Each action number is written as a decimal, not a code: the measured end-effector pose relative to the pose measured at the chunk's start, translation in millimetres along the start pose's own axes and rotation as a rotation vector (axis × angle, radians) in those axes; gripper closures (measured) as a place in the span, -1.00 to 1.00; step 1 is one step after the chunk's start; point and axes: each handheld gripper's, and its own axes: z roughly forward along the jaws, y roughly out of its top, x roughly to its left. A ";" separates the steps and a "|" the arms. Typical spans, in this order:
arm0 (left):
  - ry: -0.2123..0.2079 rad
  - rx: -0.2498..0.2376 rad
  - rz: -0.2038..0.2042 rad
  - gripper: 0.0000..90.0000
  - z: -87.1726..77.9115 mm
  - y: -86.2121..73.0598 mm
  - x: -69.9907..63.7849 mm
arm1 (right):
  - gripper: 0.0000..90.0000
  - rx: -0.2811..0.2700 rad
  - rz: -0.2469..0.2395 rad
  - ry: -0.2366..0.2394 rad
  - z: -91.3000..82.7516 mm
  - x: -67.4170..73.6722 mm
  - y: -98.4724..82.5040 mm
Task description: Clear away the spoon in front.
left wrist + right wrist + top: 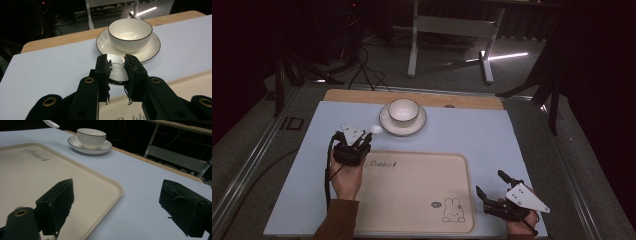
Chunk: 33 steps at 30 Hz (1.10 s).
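Your left hand-held gripper point(117, 75) is clamped on a white spoon point(116, 72), held just near-left of the saucer point(387, 122) that carries the bowl point(403, 110) at the far middle of the tabletop point(512, 145). Your right hand-held gripper point(493, 188) rests wide open and empty, beside the tray's point(412, 200) near-right corner.

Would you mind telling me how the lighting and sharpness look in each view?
High view: dim room, lit table, soft and grainy. Left gripper view: glare streaks inside the bowl, spoon sharp between the jaws. Right gripper view: near jaws blurred, saucer fairly crisp.
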 end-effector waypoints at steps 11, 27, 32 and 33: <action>0.018 0.003 -0.012 0.65 -6.3 -11.2 2.4 | -0.73 -0.001 -0.001 -0.001 0.0 0.2 0.0; 0.036 0.018 -0.016 0.65 -11.9 -27.1 2.9 | -0.73 -0.003 0.000 -0.001 -0.2 0.4 0.0; 0.038 0.025 -0.022 0.65 -12.1 -33.1 3.0 | -0.73 -0.003 -0.001 -0.002 -0.1 0.4 0.0; 0.037 0.028 -0.022 0.65 -12.3 -33.9 3.1 | -0.73 -0.003 -0.002 -0.001 0.0 0.4 0.0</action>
